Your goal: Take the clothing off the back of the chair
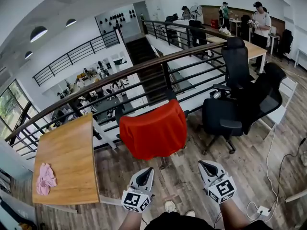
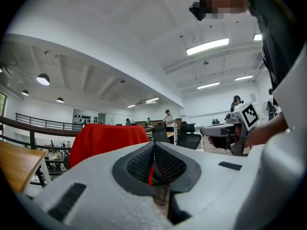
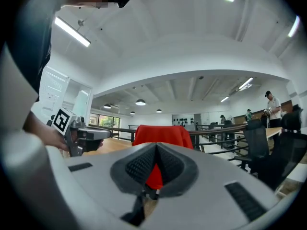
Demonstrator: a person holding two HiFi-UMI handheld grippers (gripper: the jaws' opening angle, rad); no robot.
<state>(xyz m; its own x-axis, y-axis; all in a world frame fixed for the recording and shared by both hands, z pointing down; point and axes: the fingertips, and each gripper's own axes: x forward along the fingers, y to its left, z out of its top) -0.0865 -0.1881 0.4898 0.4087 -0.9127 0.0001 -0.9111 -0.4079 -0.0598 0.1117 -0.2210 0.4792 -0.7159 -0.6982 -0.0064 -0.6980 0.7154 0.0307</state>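
Note:
A red garment [image 1: 153, 131] hangs over the back of a chair in front of me, near the railing; the chair under it is almost wholly hidden. It also shows ahead as the red garment [image 2: 106, 140] in the left gripper view and the red garment [image 3: 160, 134] in the right gripper view. My left gripper [image 1: 145, 172] and right gripper [image 1: 206, 166] are held level, short of the garment, side by side. Both are shut with nothing between their jaws. In each gripper view the left gripper [image 2: 154, 146] and right gripper [image 3: 156, 147] show pads pressed together.
A wooden table [image 1: 67, 162] stands at the left with a pink cloth [image 1: 45, 178] on it. Black office chairs [image 1: 240, 99] stand at the right. A dark railing [image 1: 120, 80] runs behind the garment. A white cable [image 1: 268, 176] lies on the wooden floor. People stand at the far desks.

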